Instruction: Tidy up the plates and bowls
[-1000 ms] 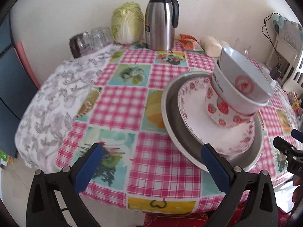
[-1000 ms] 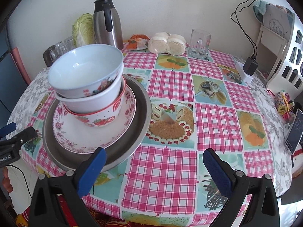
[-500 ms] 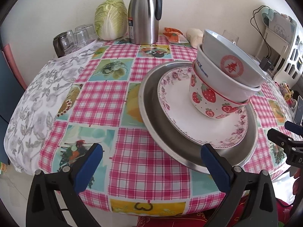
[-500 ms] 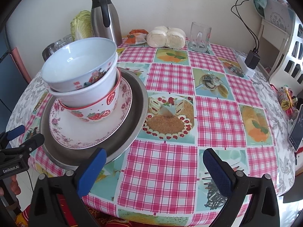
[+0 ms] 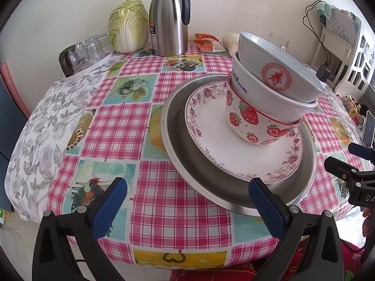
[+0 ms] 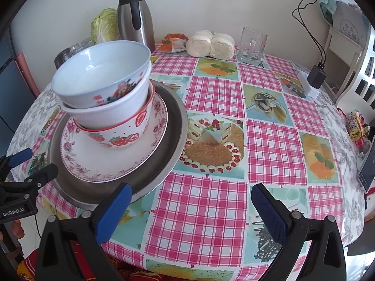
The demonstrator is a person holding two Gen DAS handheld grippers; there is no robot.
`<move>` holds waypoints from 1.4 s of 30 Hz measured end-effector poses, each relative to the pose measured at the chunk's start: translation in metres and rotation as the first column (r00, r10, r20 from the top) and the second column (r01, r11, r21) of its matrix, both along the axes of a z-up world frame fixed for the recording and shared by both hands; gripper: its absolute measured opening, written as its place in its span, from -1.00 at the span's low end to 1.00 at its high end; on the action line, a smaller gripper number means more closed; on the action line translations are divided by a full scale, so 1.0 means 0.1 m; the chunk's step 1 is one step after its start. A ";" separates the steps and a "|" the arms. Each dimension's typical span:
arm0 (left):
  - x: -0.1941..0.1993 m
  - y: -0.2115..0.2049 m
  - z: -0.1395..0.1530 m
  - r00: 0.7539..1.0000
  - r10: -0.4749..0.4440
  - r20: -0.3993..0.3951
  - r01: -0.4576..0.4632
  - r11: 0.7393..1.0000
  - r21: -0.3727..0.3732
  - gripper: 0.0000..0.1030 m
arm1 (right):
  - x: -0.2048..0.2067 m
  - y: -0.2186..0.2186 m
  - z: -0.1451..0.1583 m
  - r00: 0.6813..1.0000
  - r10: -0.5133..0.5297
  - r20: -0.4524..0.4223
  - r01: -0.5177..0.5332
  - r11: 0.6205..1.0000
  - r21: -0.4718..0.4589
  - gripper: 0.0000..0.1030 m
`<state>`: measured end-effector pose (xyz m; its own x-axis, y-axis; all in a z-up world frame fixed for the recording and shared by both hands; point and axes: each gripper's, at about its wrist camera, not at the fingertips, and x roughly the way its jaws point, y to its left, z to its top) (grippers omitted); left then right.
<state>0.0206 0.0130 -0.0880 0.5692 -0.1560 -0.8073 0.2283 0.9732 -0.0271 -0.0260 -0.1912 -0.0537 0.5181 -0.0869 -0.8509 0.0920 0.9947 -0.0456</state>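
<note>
A stack stands on the checked tablecloth: a large steel plate (image 5: 185, 164) (image 6: 173, 126) at the bottom, a floral plate (image 5: 211, 140) (image 6: 121, 164) on it, then a strawberry bowl (image 5: 248, 121) (image 6: 121, 138), a white bowl (image 5: 257, 89) (image 6: 112, 114) and a pale blue bowl (image 5: 276, 70) (image 6: 100, 79) nested on top, tilted. My left gripper (image 5: 187, 201) is open and empty at the table's near edge, its right finger at the steel plate's rim. My right gripper (image 6: 189, 208) is open and empty, right of the stack.
At the back stand a steel thermos jug (image 5: 168, 21), a cabbage (image 5: 129, 28), upturned glasses (image 5: 84, 49), steamed buns (image 6: 211, 44), a snack packet (image 6: 173, 43) and a glass mug (image 6: 253, 44). A white rack (image 6: 351, 53), a charger (image 6: 316, 77) and a phone (image 6: 368, 166) are at the right.
My left gripper has swung right and moved closer, so the stack sits more centred and larger. My right gripper has edged toward the stack. The dishes have not moved.
</note>
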 end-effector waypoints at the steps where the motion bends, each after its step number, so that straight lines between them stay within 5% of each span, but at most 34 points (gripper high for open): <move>1: 0.00 0.00 0.00 1.000 -0.002 0.000 0.002 1.000 -0.001 1.00 | 0.00 0.00 0.00 1.000 0.001 0.000 -0.001 1.000 -0.002 1.00; 42: 0.00 0.02 0.01 1.000 0.007 -0.001 -0.007 1.000 -0.011 1.00 | 0.02 0.02 -0.03 1.000 0.006 -0.013 -0.006 1.000 -0.010 1.00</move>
